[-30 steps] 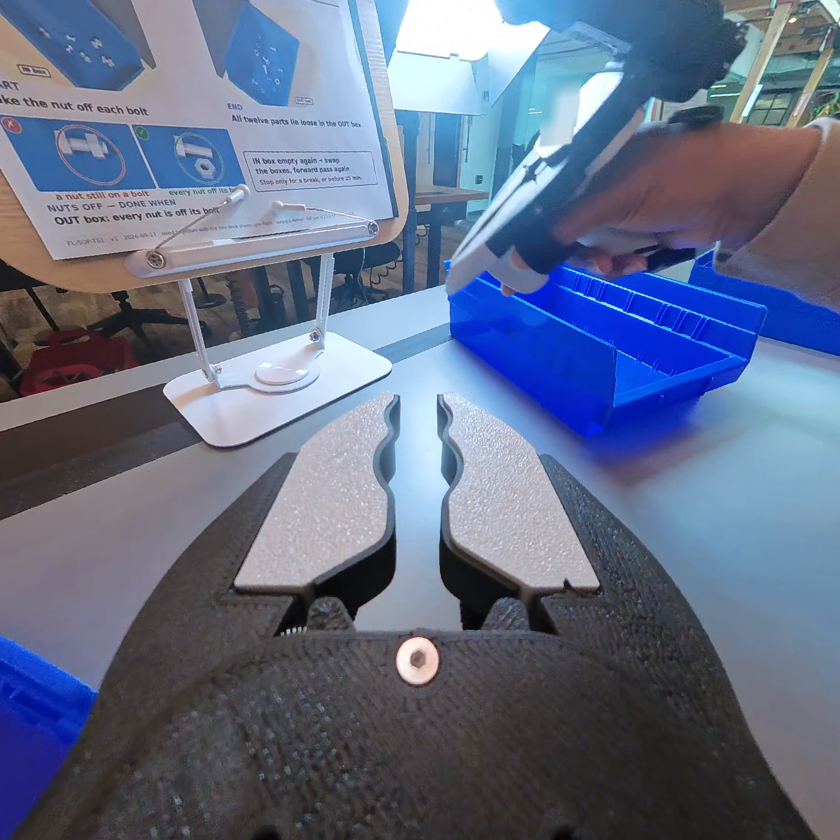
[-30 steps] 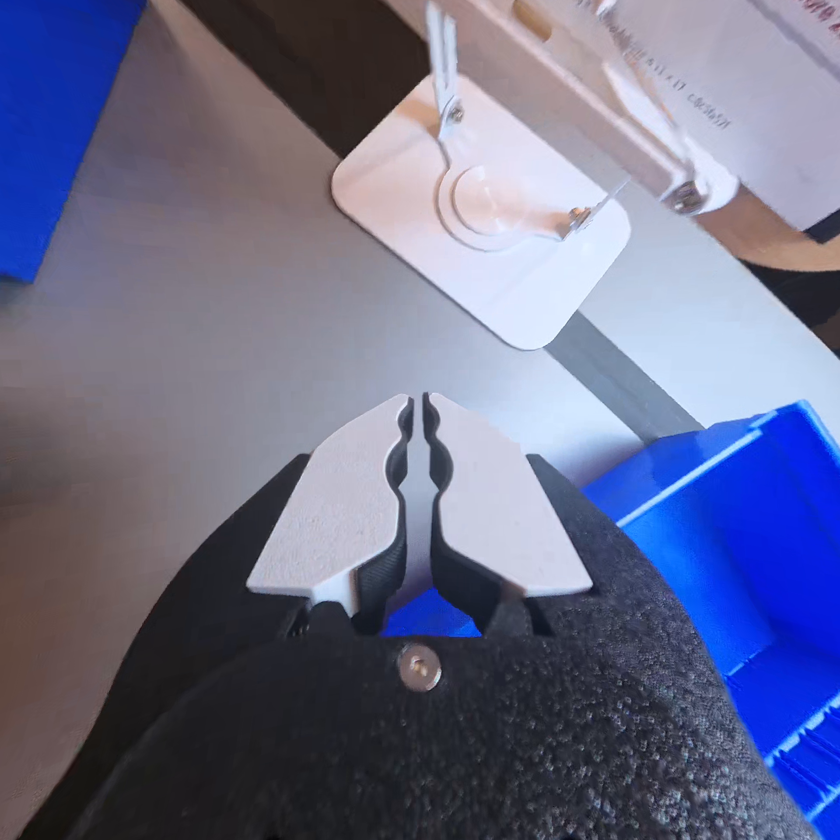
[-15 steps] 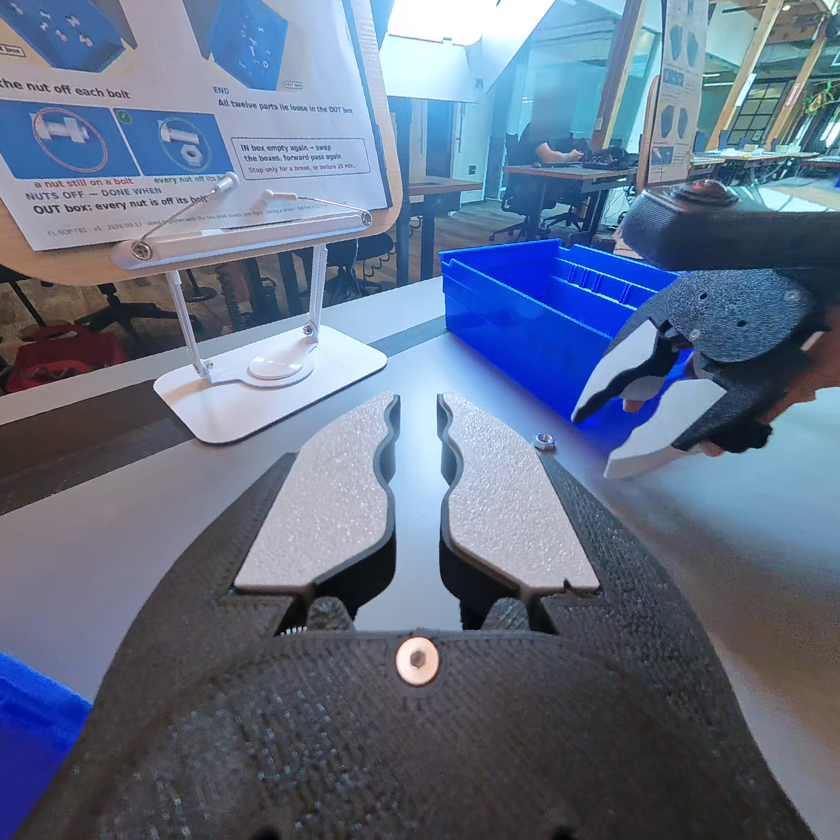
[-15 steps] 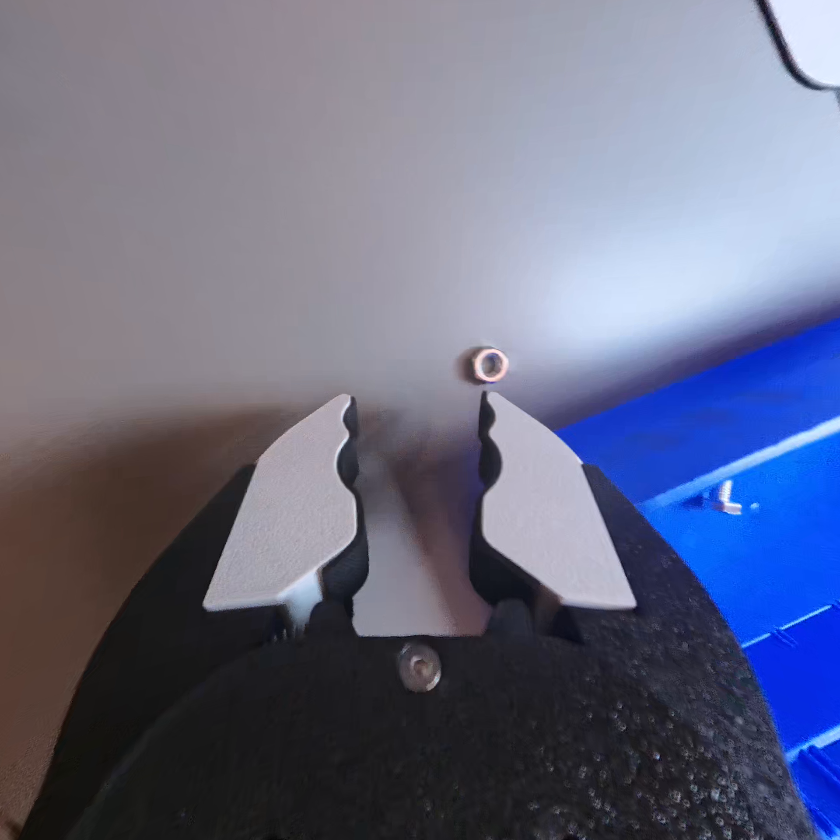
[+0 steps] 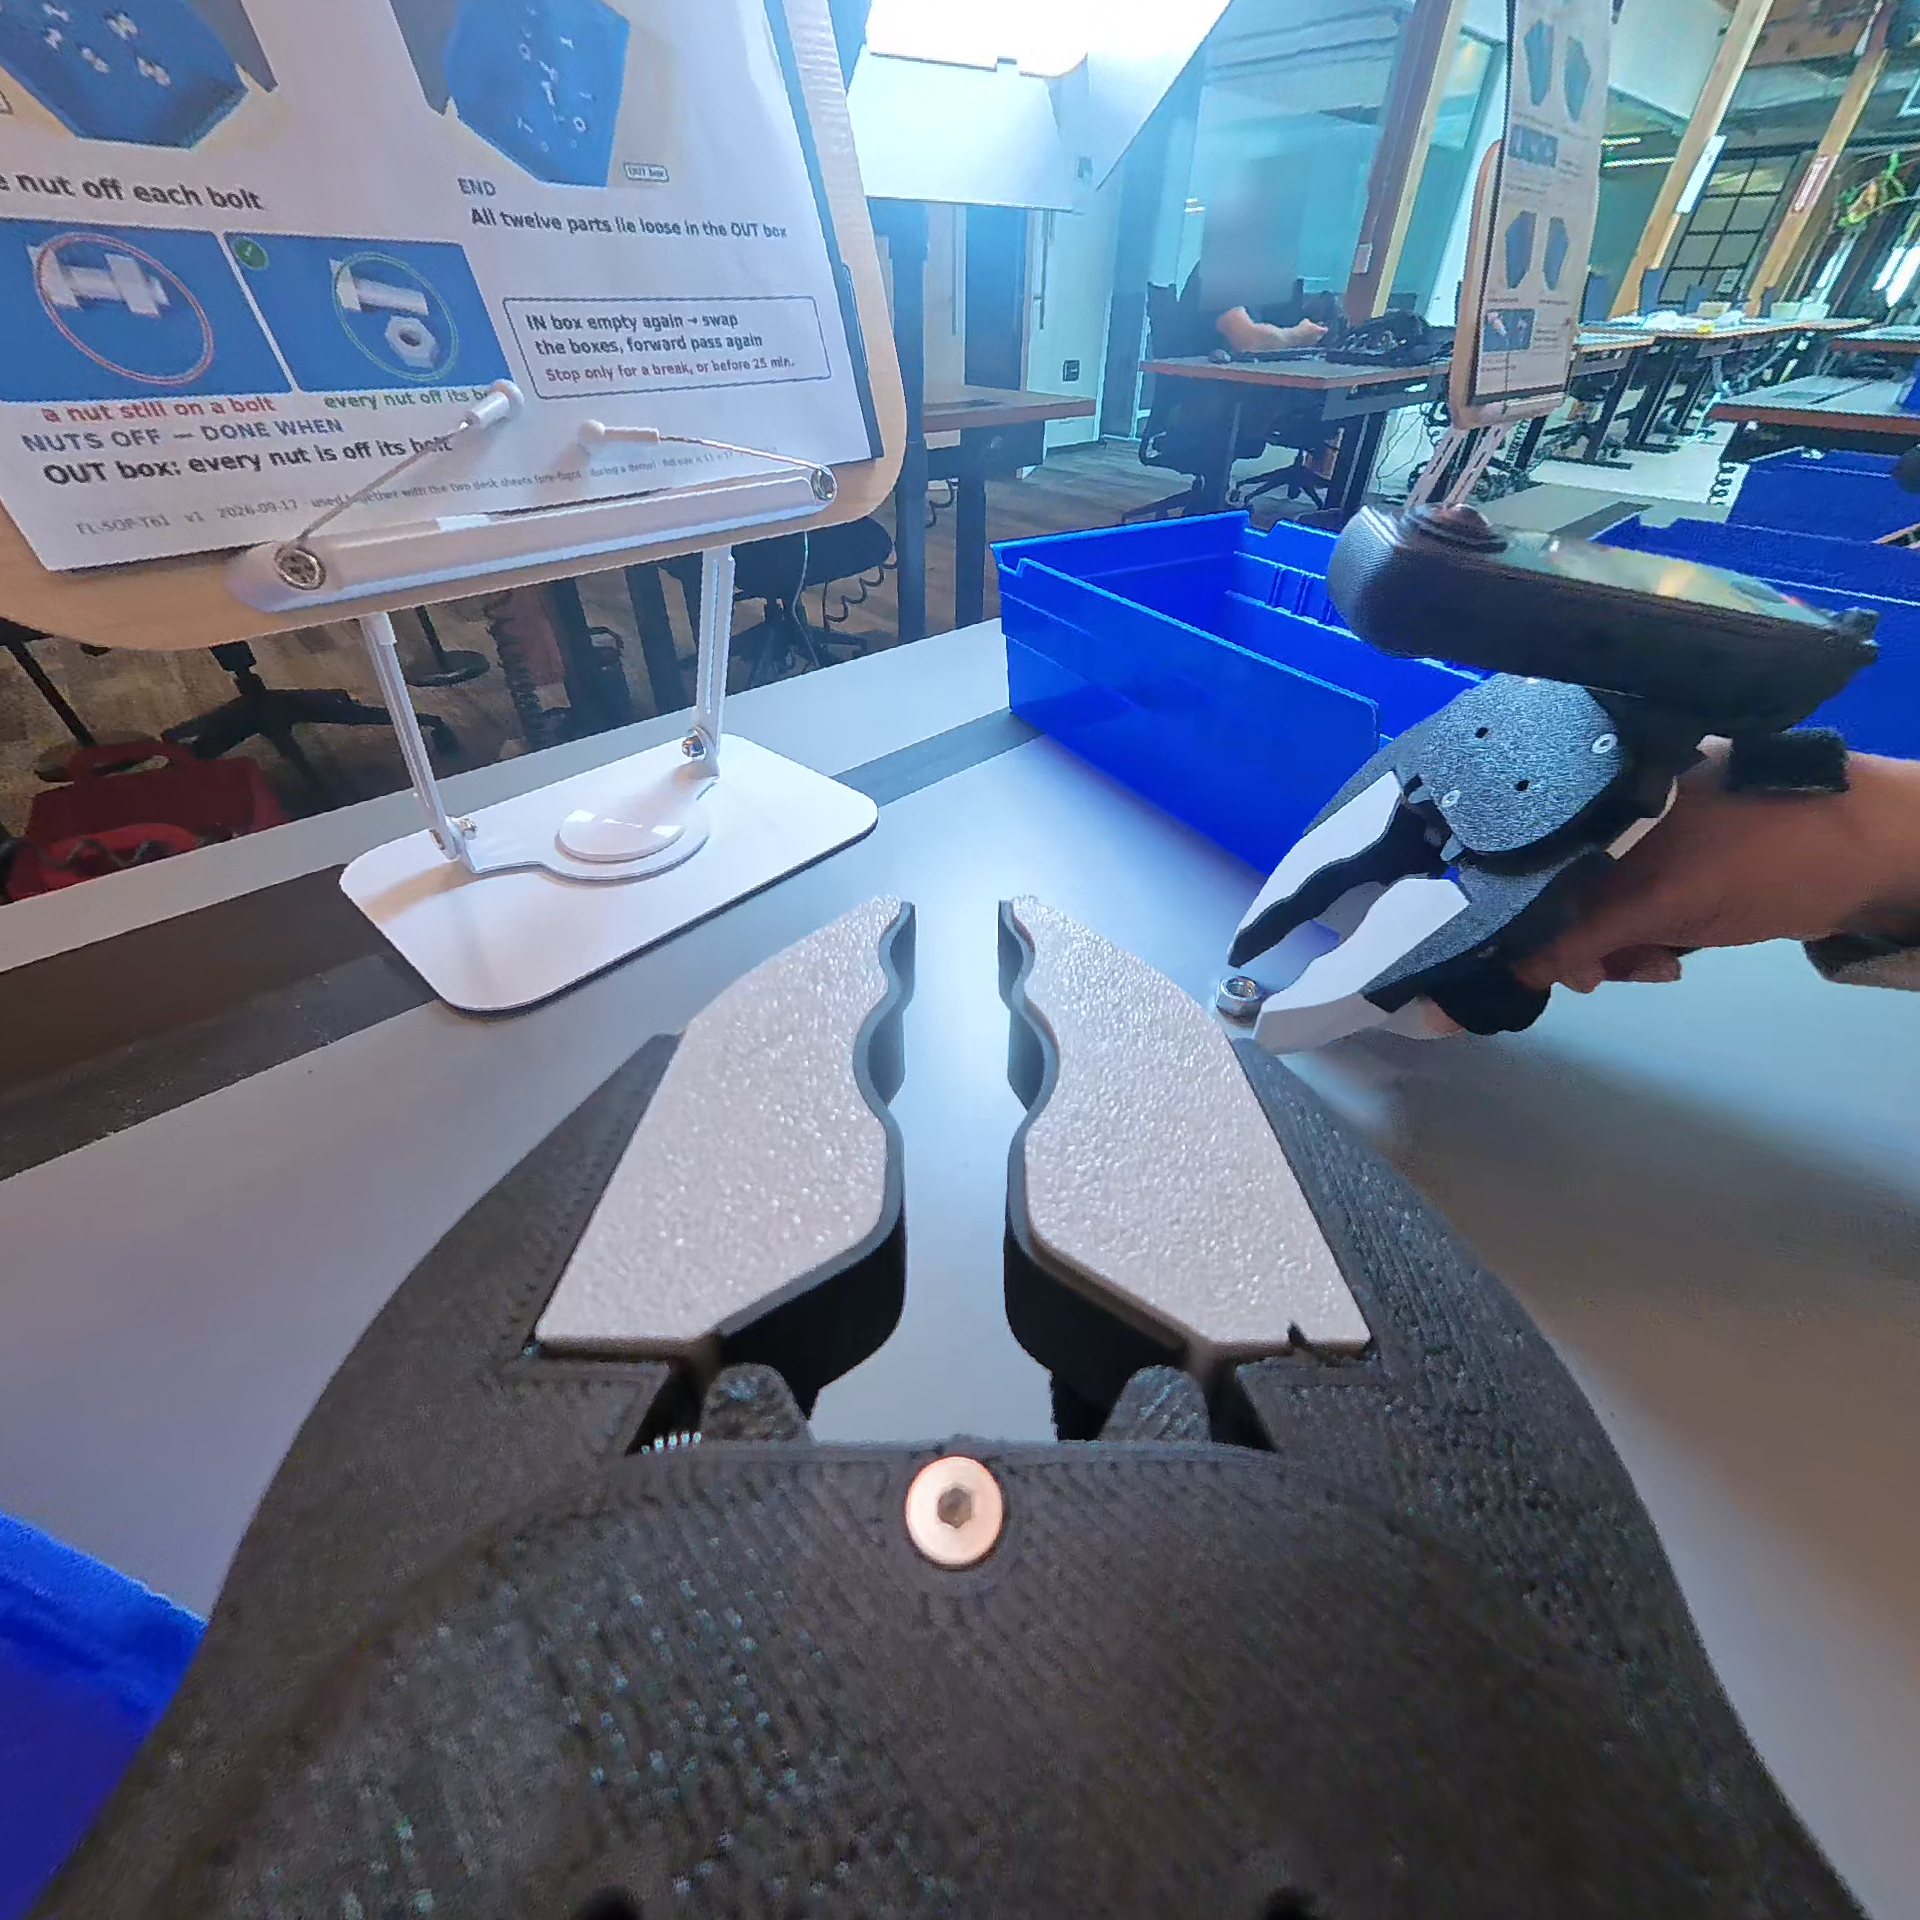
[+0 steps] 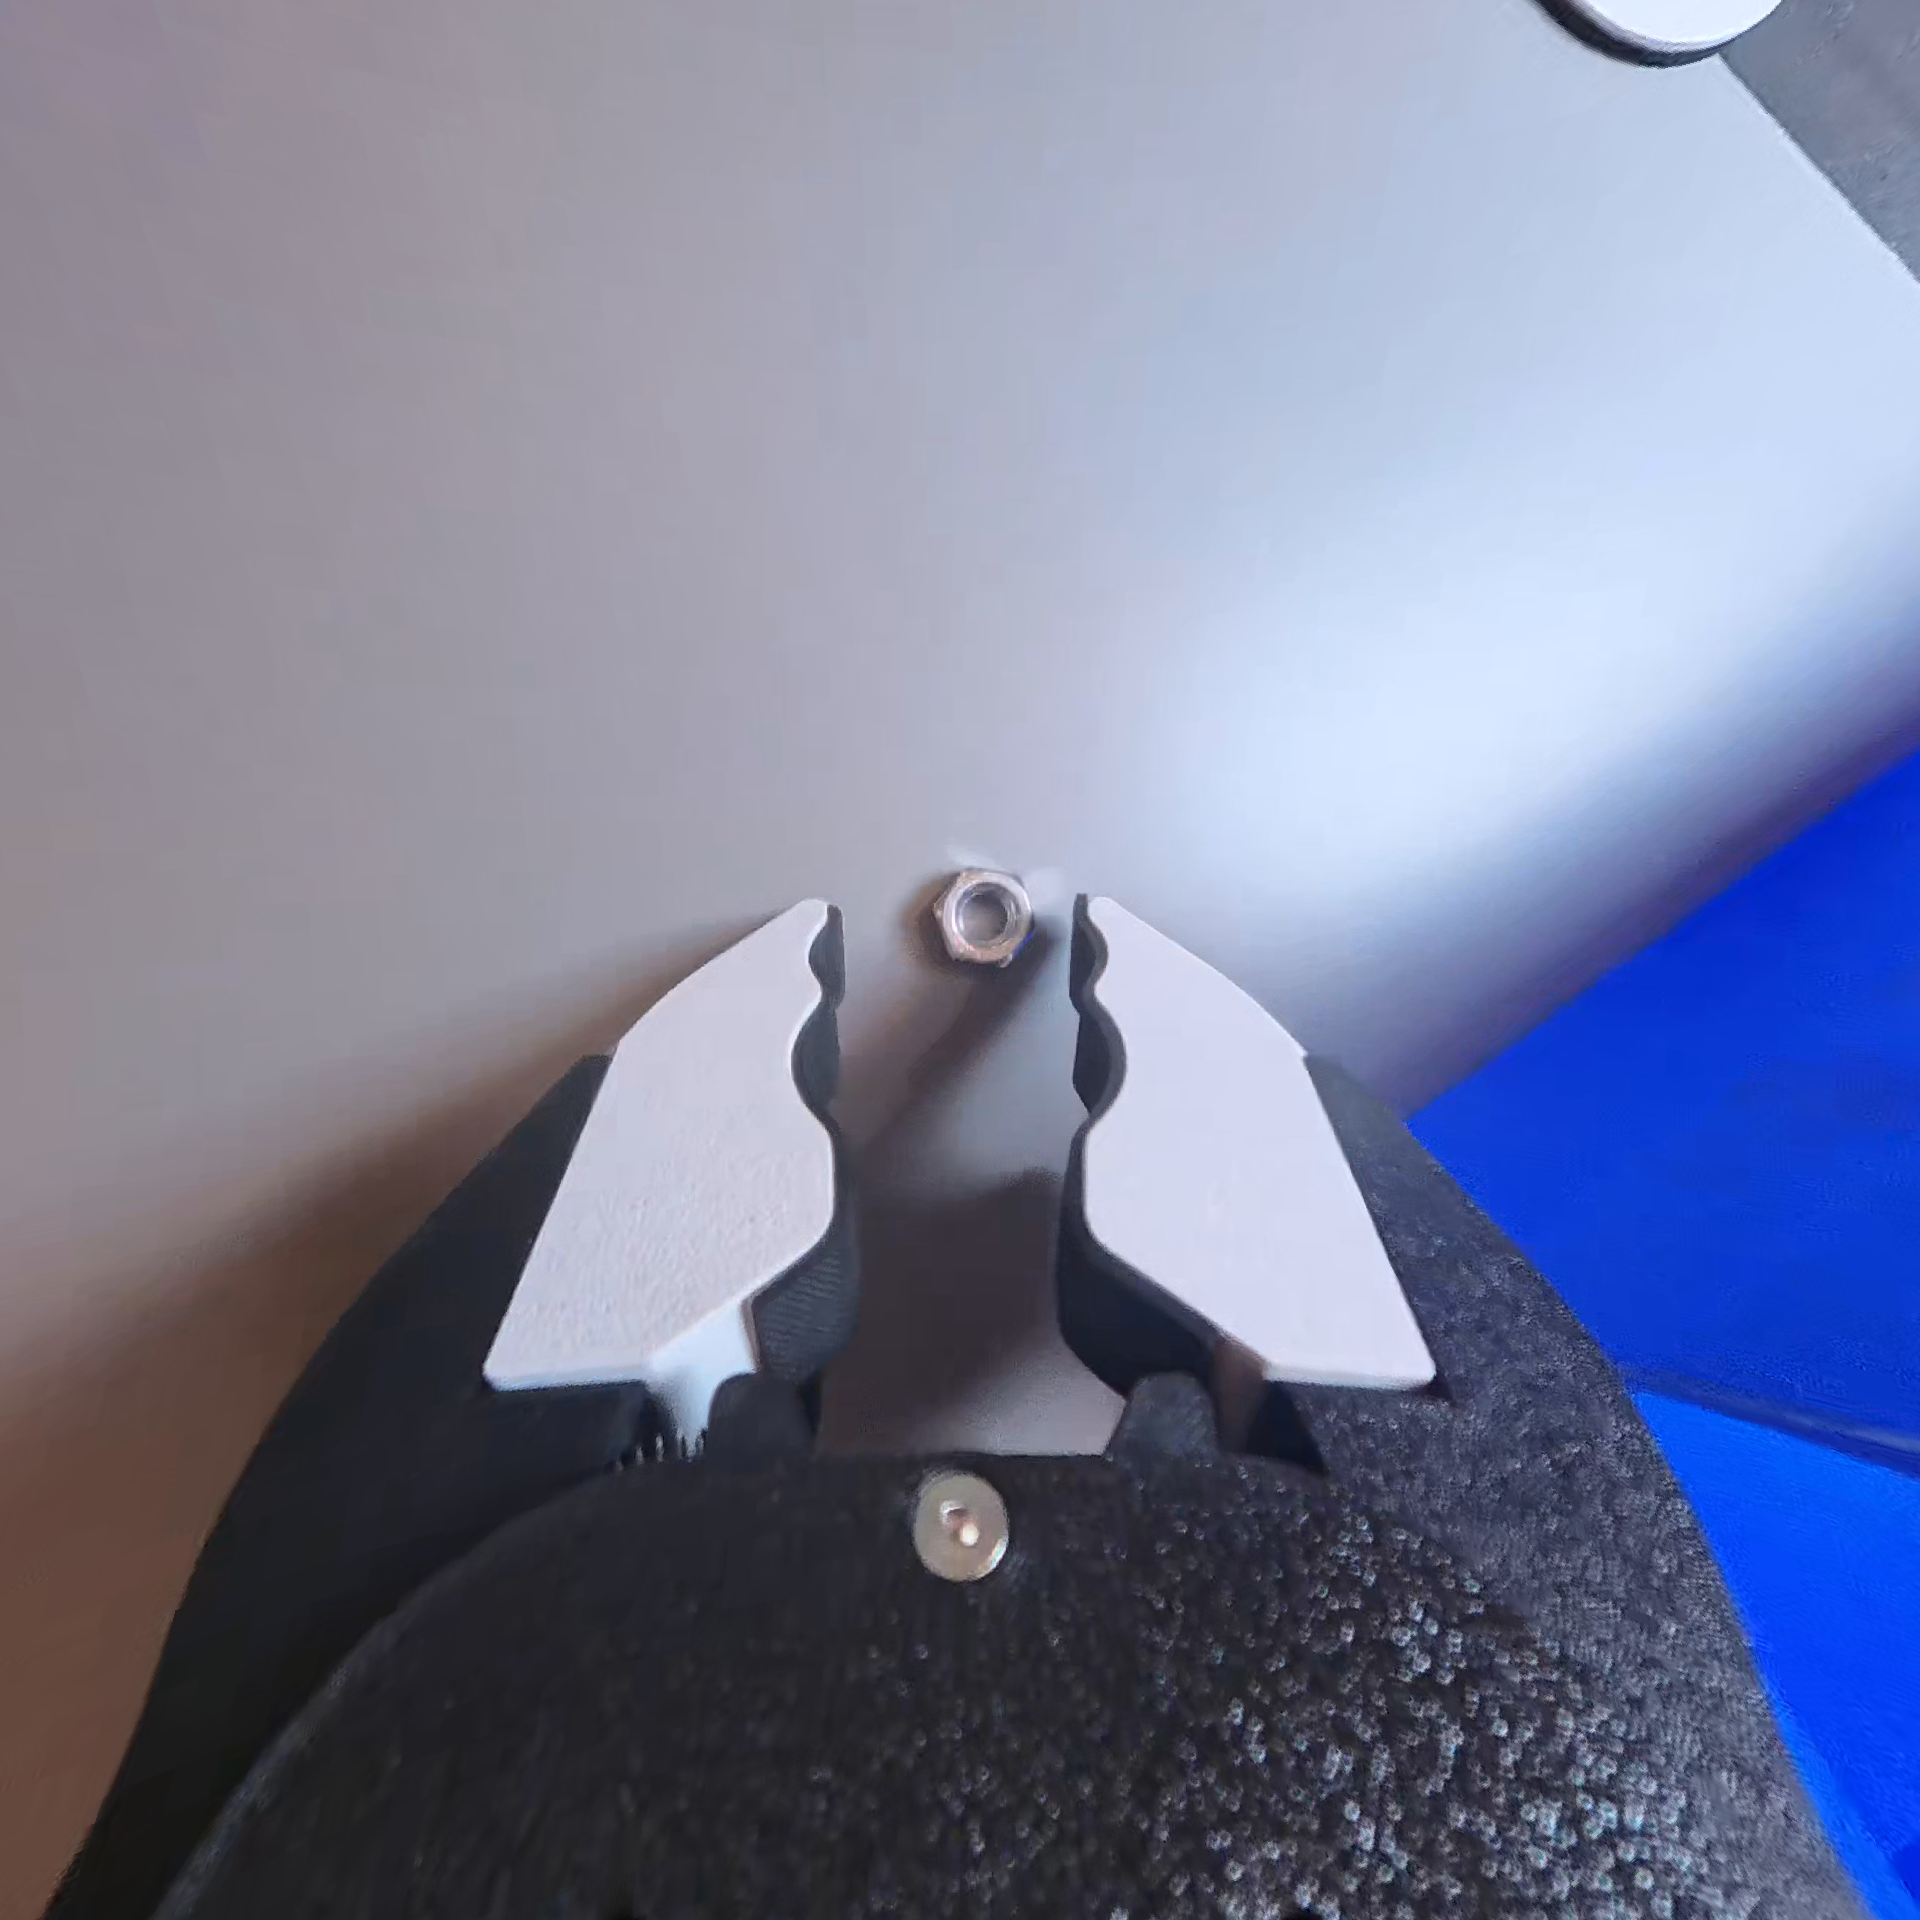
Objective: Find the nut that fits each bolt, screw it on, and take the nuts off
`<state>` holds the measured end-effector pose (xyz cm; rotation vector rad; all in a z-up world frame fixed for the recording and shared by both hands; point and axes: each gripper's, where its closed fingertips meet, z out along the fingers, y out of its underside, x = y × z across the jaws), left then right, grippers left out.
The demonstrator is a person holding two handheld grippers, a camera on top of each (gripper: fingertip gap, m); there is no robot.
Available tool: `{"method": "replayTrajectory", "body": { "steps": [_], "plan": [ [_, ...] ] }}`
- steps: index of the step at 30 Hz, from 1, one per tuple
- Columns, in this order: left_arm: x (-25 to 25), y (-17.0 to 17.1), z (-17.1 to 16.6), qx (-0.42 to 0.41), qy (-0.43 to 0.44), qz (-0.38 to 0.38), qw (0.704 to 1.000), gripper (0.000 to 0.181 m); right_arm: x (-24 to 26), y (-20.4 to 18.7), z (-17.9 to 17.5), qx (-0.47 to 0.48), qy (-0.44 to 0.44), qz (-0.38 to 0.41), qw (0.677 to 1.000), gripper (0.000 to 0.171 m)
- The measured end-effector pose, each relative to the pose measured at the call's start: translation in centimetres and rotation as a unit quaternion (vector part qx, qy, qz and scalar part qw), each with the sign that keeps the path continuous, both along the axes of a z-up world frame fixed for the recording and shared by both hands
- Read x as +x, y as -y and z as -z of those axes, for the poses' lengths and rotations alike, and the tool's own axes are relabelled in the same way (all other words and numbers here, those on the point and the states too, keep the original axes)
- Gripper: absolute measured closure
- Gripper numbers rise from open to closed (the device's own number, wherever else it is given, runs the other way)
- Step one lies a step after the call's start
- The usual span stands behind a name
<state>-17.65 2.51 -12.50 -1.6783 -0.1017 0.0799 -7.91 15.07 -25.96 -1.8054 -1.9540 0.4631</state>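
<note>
My right gripper (image 6: 956, 914) is spread wide, its tips straddling a small silver nut (image 6: 975, 922) lying flat on the grey table (image 6: 623, 468), beside the blue bin (image 5: 1195, 665). My left gripper (image 5: 956, 914) hovers nearby, parted a little, holding nothing.

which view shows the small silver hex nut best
The right wrist view: the small silver hex nut lies flat on the grey table, unobstructed, between the open right gripper fingers. The left wrist view shows it small, side-on and partly hidden.

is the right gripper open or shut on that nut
Open. The right gripper has its fingertips either side of the nut on the table, gaps visible.
</note>
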Motion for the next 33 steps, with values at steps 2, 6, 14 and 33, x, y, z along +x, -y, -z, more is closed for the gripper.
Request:
{"method": "replayTrajectory", "body": {
  "steps": [2,6,14,33],
  "plan": [
    [0.0,0.0,-0.1,0.001,-0.001,0.0,1.0,0.166,-0.4,0.0,0.1,-0.011,-0.007,0.005,1.0,0.138],
    [-0.2,0.1,0.1,-0.002,0.002,0.0,1.0,0.166,-0.4,0.4,0.2,-0.038,0.003,0.01,0.999,0.15],
    [-0.1,0.0,0.2,-0.004,0.001,0.002,1.0,0.166,0.1,0.6,-0.1,-0.061,-0.003,0.006,0.998,0.154],
    [-0.3,0.0,0.6,-0.007,0.0,-0.003,1.0,0.167,2.7,-18.1,-4.6,-0.03,0.016,0.16,0.987,0.153]
  ]
}}
